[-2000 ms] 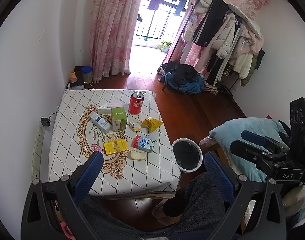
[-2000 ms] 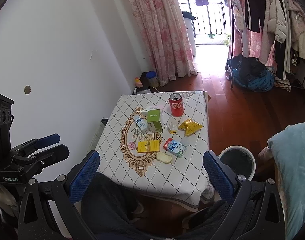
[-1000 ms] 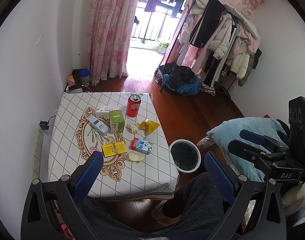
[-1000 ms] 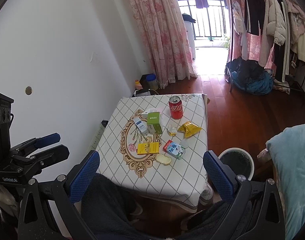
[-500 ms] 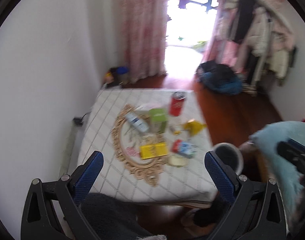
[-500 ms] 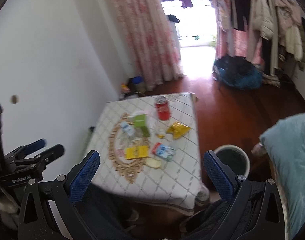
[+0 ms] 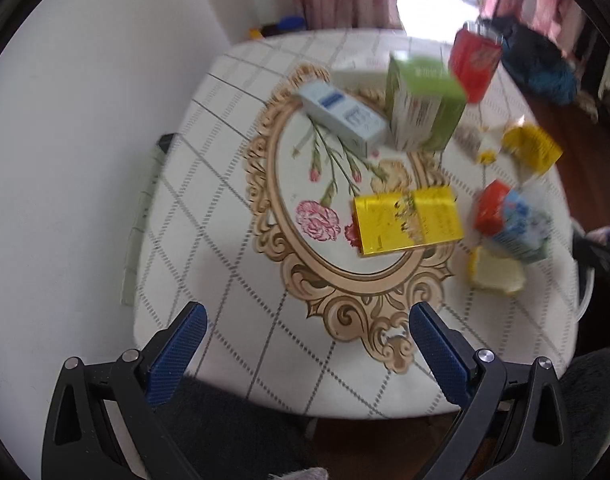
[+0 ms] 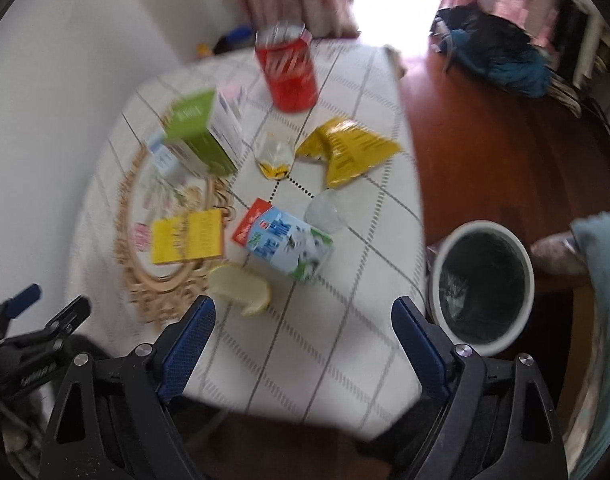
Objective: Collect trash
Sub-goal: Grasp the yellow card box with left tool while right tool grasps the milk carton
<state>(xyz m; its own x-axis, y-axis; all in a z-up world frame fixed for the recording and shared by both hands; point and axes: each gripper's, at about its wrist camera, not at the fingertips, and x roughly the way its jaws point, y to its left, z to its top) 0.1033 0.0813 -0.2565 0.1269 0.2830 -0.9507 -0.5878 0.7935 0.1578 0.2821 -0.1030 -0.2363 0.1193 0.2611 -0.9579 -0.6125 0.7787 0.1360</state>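
Both cameras have swooped close over the white checked table (image 8: pixel 345 336), so with your right gripper (image 8: pixel 303 344) spread empty, centre it on the blue-and-white milk carton (image 8: pixel 289 246) mid-frame, bin (image 8: pixel 485 280) at right.

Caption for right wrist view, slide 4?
Open right gripper nears littered table; lined bin stands beside it.

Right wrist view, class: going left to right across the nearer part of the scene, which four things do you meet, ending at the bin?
yellow flat box → pale bread piece → blue and white milk carton → white trash bin
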